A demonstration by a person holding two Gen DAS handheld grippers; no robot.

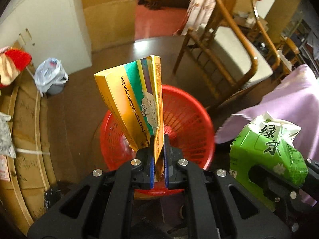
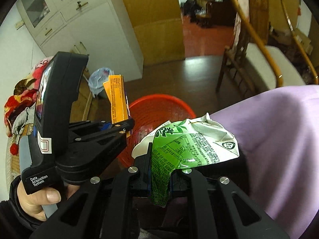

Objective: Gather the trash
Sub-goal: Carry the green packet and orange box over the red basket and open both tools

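Observation:
My left gripper is shut on a flattened yellow medicine box with green and purple stripes, which sticks up above a red mesh basket on the floor. From the right wrist view the same left gripper shows at the left with the yellow box in it. My right gripper is shut on a crumpled green drink carton, held near the basket's rim. That carton also appears at the lower right of the left wrist view.
A lilac cloth covers a surface at the right. Wooden chairs stand behind the basket. A small bin lined with a plastic bag sits by white cabinets. Stacked cardboard lies at the left. A hand holds the left gripper.

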